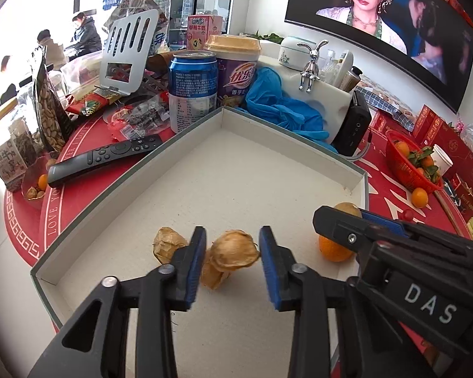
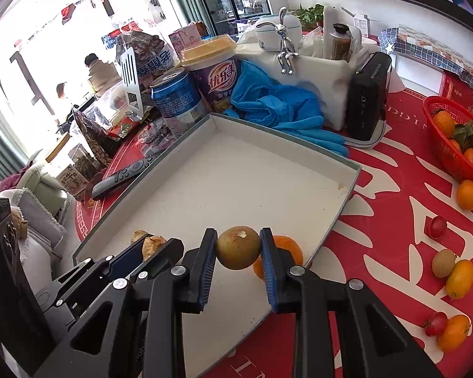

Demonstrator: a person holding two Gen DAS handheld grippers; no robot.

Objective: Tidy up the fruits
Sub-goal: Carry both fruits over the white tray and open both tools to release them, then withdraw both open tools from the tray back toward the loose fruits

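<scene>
A shallow white tray (image 1: pixel 135 170) with a grey-green rim lies on the red tablecloth. In it sit three papery husked physalis; the middle one (image 1: pixel 233 249) is between the blue pads of my left gripper (image 1: pixel 232 242), which stands open with small gaps on both sides. A second husk (image 1: pixel 168 242) is just left of the fingers. My right gripper (image 2: pixel 238 236) is shut on a round brown-green fruit (image 2: pixel 238 247) held just above the tray's near right corner. An orange (image 2: pixel 287 247) rests in the tray right behind it.
Beyond the tray stand a remote (image 1: pixel 104 157), a blue can (image 1: pixel 192 88), a purple cup (image 1: pixel 236 75) and blue gloves (image 1: pixel 283 110). A red basket (image 2: pixel 457 157) of oranges sits right. Loose kumquats (image 2: pixel 468 193), cherry tomatoes (image 2: pixel 436 226) and a kiwi (image 2: pixel 443 263) lie on the cloth.
</scene>
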